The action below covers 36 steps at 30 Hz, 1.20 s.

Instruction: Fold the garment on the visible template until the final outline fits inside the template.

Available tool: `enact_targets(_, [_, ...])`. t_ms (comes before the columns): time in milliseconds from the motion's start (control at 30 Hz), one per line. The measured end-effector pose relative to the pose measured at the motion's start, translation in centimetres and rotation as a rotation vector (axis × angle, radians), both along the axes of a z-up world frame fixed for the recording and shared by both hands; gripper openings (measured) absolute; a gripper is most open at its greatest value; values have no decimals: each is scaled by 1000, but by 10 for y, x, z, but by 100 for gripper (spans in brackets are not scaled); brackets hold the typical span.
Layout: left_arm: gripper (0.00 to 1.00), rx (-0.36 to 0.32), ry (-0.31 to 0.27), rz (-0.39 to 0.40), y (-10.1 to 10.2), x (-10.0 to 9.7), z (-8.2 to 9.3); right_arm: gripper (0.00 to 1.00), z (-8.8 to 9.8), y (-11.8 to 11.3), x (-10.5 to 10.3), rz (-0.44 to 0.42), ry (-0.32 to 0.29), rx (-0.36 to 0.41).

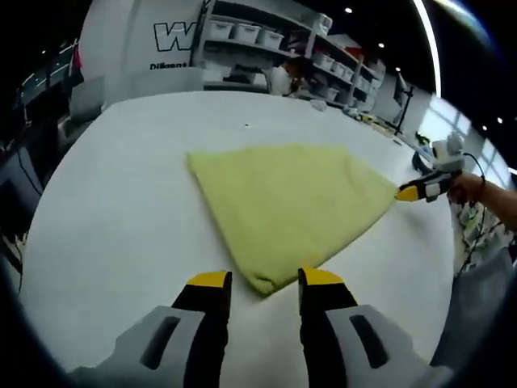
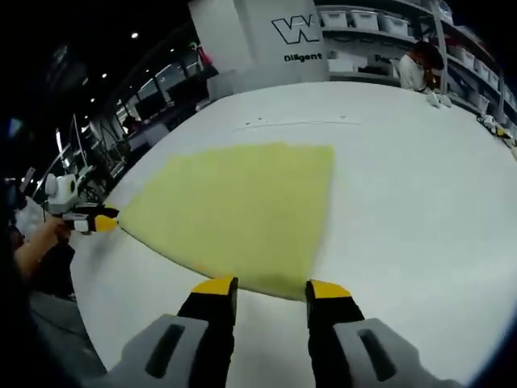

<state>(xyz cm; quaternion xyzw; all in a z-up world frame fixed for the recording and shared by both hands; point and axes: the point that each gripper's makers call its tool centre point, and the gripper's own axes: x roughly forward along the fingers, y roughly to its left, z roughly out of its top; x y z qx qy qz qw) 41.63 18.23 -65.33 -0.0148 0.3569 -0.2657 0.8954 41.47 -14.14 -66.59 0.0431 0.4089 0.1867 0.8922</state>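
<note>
A yellow-green cloth (image 1: 283, 206) lies flat on the white table (image 1: 121, 202), folded into a rough triangle. My left gripper (image 1: 265, 279) is open, with the cloth's near corner reaching into the gap between its yellow-tipped jaws. My right gripper (image 2: 272, 287) is open too, and the near edge of the cloth (image 2: 234, 210) sits just at its tips. From the left gripper view, the right gripper (image 1: 414, 192) touches the cloth's far right corner. In the right gripper view, the left gripper (image 2: 98, 221) sits at the cloth's left point.
Shelves with white bins (image 1: 242, 32) stand beyond the table's far edge, next to a white panel with dark lettering (image 2: 303, 32). A person (image 2: 420, 65) stands near the shelves. A hand (image 1: 468, 187) holds the right gripper at the table's right edge. Faint marks (image 2: 291, 124) cross the table behind the cloth.
</note>
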Motion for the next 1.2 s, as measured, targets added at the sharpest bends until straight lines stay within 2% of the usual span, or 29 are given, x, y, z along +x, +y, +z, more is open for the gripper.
enact_targets(233, [22, 6, -2, -1, 2, -3, -4, 18, -1, -6, 0, -4, -8, -20])
enact_targets(333, [13, 28, -10, -14, 2, -3, -7, 14, -1, -8, 1, -4, -11, -26])
enact_targets(467, [6, 57, -11, -40, 2, -4, -11, 10, -2, -9, 1, -3, -8, -30])
enact_targets(567, [2, 69, -21, -61, 2, -5, -11, 1, -2, -10, 1, 1, -11, -42])
enact_targets(767, [1, 116, -65, -118, 8, -3, -8, 0, -2, -11, 0, 49, -15, -73])
enact_targets(867, [1, 146, -81, -151, 13, -3, -6, 0, -2, -13, 0, 49, -14, -82])
enact_targets(967, [1, 148, -97, -176, 12, -2, -3, 0, -2, -15, 1, 50, -11, -81])
enact_targets(1133, [1, 184, -87, -199, 12, -3, -7, 0, -2, -15, 0, 49, -5, -92])
enact_targets(1167, [1, 187, -78, -199, 12, -4, -9, 0, -2, -16, 0, 47, -3, -93])
enact_targets(1200, [1, 211, -46, -165, 19, -5, -13, 0, -2, -16, -1, 40, 8, -95])
